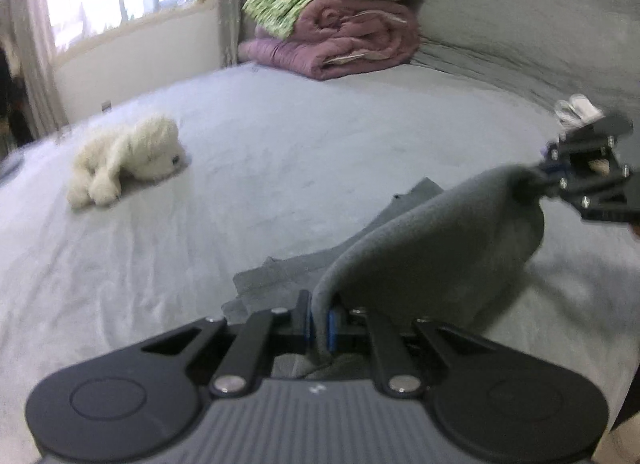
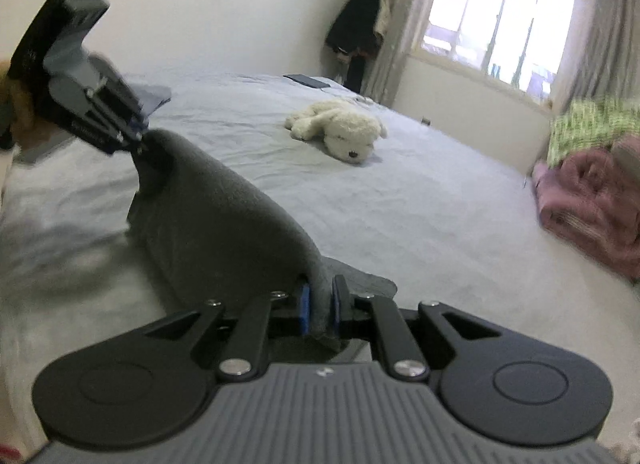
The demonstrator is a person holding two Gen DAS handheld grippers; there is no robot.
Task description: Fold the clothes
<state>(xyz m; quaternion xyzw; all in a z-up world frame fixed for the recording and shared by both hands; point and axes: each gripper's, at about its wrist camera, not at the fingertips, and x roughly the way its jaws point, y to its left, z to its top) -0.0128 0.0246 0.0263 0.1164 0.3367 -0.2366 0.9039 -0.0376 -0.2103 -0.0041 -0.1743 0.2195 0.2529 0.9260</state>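
Note:
A dark grey garment [image 1: 432, 248] hangs in a raised arc over the bed, stretched between both grippers. My left gripper [image 1: 319, 318] is shut on one end of its edge, cloth pinched between the blue pads. In the left wrist view the right gripper [image 1: 538, 180] pinches the other end at the right. The right wrist view shows my right gripper [image 2: 320, 310] shut on the grey garment [image 2: 224, 216], with the left gripper [image 2: 138, 136] clamped on its far corner at upper left. The garment's lower part [image 1: 280, 276] lies on the sheet.
The bed has a pale grey-blue sheet [image 1: 280, 152]. A white plush dog [image 1: 128, 156] lies at the left, plush dog [image 2: 340, 128] in the right wrist view too. Folded purple and green bedding [image 1: 336, 24] is stacked at the headboard. A window [image 2: 496, 24] and hanging dark clothes [image 2: 356, 36] stand beyond.

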